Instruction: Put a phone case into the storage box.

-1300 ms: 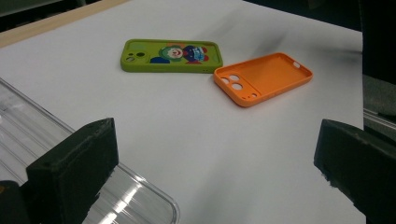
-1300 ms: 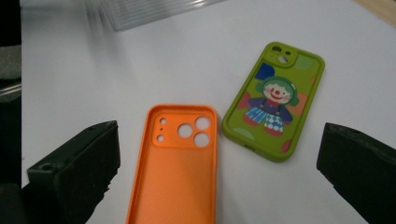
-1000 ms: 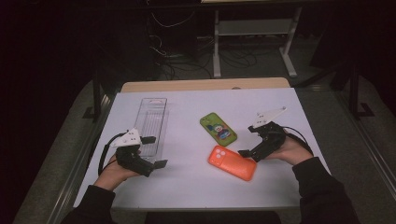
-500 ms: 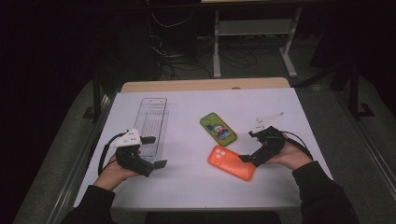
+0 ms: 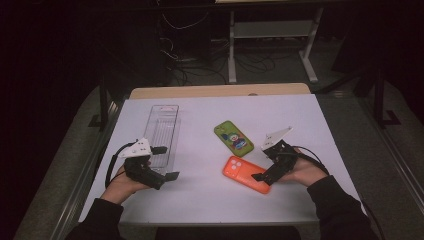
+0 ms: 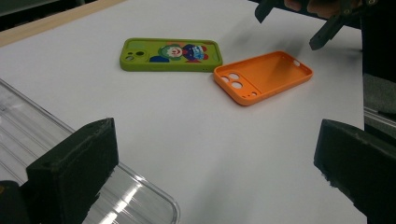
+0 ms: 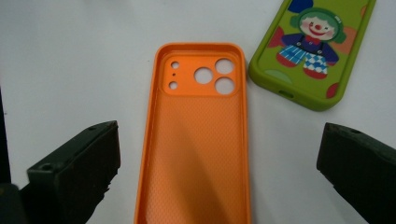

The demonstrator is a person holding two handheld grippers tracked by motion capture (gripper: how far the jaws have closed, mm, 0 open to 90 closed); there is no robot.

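Observation:
An orange phone case [image 5: 247,175] lies hollow side up on the white table top, camera holes toward the table's middle. A green phone case with a clown picture [image 5: 233,138] lies just behind it, apart from it. My right gripper [image 5: 261,163] hangs open over the orange case's right end. In the right gripper view the orange case [image 7: 198,140] runs up between the wide-apart jaws of the right gripper [image 7: 217,177], with the green case [image 7: 313,51] at upper right. My left gripper [image 5: 167,162] is open at the front left, nothing between its jaws.
A clear plastic tray [image 5: 162,132] lies lengthwise at the left, its near end beside the left gripper [image 6: 215,172]; the tray's rim [image 6: 140,186] curves by the left jaw. The white sheet [image 5: 200,195] ends short of a wooden table edge [image 5: 220,91] at the back.
My right gripper has moved left and toward the front, from beside the orange case to over its right end. The left gripper and both cases have stayed put.

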